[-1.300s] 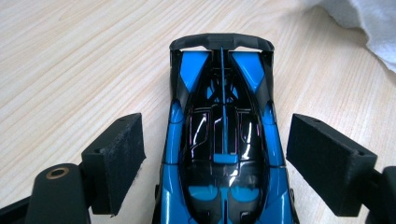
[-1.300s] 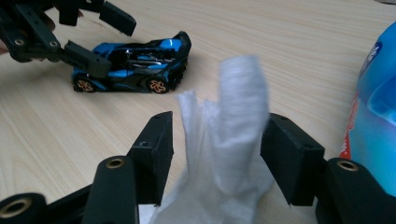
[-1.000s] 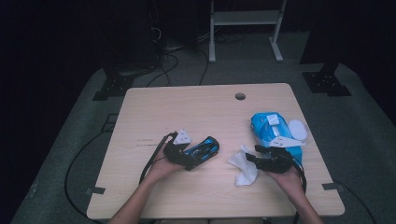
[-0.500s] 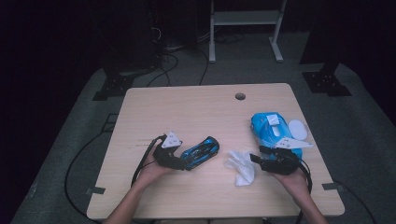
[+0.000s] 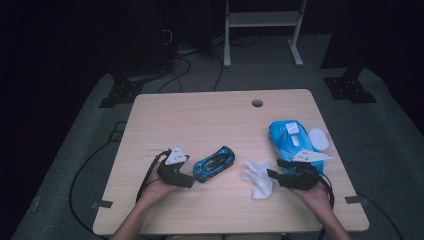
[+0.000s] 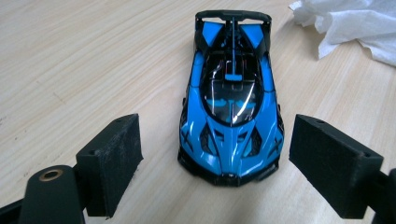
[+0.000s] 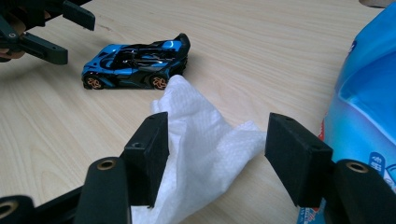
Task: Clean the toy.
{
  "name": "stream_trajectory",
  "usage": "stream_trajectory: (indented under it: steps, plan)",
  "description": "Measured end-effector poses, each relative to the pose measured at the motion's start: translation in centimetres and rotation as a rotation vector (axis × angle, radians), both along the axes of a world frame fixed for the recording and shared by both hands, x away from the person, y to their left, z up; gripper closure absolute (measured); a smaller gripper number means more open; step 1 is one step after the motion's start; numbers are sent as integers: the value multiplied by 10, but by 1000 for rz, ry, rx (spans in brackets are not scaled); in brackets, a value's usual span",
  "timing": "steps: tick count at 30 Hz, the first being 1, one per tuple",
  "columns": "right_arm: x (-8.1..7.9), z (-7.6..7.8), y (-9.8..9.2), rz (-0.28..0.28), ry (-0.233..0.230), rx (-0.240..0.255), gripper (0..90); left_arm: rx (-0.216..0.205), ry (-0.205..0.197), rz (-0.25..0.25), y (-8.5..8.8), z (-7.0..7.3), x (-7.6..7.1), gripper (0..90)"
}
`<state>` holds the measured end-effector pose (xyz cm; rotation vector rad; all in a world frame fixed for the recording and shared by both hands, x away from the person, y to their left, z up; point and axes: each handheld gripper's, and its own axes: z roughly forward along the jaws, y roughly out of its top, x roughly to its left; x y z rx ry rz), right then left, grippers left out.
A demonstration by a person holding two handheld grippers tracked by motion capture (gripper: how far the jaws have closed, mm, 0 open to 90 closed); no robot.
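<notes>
Toy car (image 6: pixel 231 100): glossy blue and black plastic, shiny clear canopy catching glare, coppery wheels in the right gripper view. Tissue (image 7: pixel 201 154): soft white paper, crinkled, embossed texture, matt. Table (image 5: pixel 200 120): pale wood-grain top, smooth, low sheen. Wipes pack (image 5: pixel 290 140), right side of the high view: shiny blue plastic film, white lid. Pads (image 6: pixel 112 163) on the left gripper (image 6: pixel 231 179): black foam, matt, rough, porous. Right gripper (image 7: pixel 217 161) pads the same; brass-coloured metal rivets lower left.

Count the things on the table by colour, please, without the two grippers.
Blue: 2, the toy car and the wipes pack
White: 2, the crumpled wipe and the round lid
Total: 4
</notes>
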<state>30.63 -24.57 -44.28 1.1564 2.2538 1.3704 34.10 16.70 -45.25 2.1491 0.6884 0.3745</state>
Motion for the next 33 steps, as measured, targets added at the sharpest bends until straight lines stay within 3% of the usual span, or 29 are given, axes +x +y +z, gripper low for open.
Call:
stream_trajectory:
  steps: [20, 33]
  plan:
    - [-7, -11, -3, 8, 11, -7, 374, -17, -2, 48, 24, -10, -13, 157]
    - [-15, -14, -2, 28, -13, -8, 367, 15, -19, 54, 26, -16, -19, 147]
